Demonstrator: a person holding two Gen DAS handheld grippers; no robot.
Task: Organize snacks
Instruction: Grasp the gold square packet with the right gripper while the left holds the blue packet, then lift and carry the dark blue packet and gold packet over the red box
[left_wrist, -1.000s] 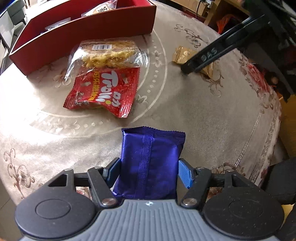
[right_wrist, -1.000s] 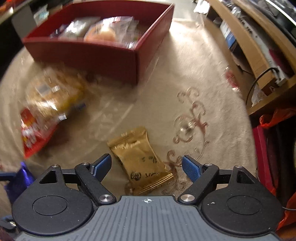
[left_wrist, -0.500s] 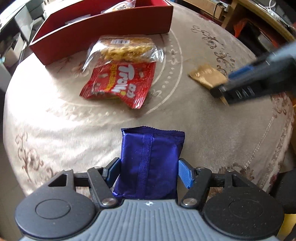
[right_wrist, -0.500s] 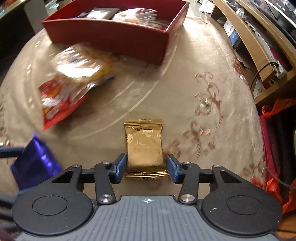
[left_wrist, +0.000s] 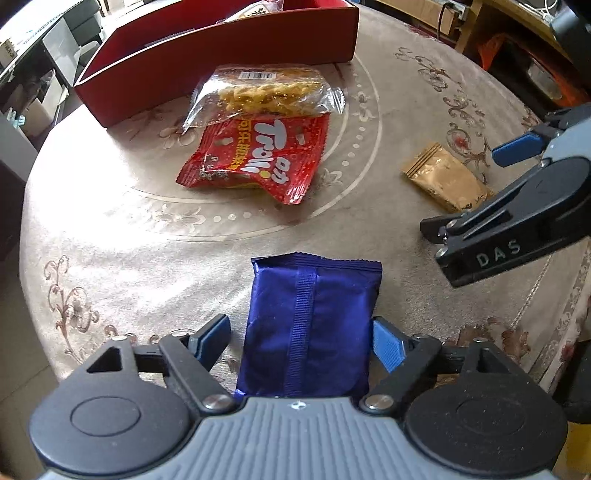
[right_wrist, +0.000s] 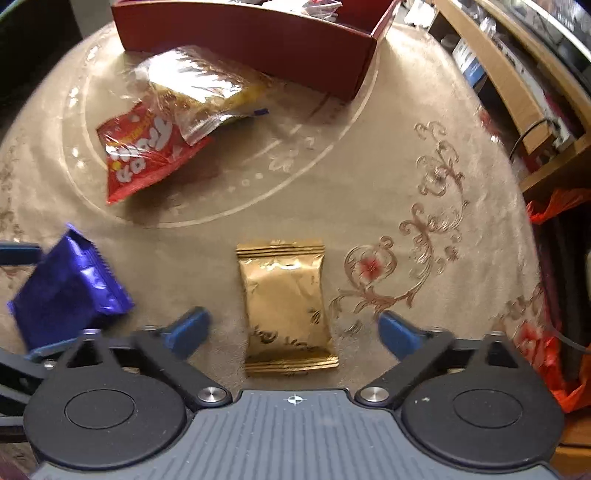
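Note:
A blue snack pack (left_wrist: 310, 325) lies on the table between the fingers of my left gripper (left_wrist: 301, 338), whose jaws stand apart from its sides. The pack also shows in the right wrist view (right_wrist: 66, 288). A gold snack pack (right_wrist: 286, 302) lies flat between the wide-open fingers of my right gripper (right_wrist: 293, 328); it also shows in the left wrist view (left_wrist: 445, 177). A red Trolli bag (left_wrist: 258, 155) and a clear bag of yellow snacks (left_wrist: 266, 92) lie in front of the red box (left_wrist: 207, 55), which holds several packs.
The round table (left_wrist: 110, 229) has a beige patterned cloth. The right gripper body (left_wrist: 517, 214) shows at the right of the left wrist view. Wooden shelves (right_wrist: 517, 74) and red bags (right_wrist: 557, 206) stand beyond the table's right edge.
Both grippers have opened: the left has let go of the blue pack, the right has let go of the gold pack. Both packs now lie on the table.

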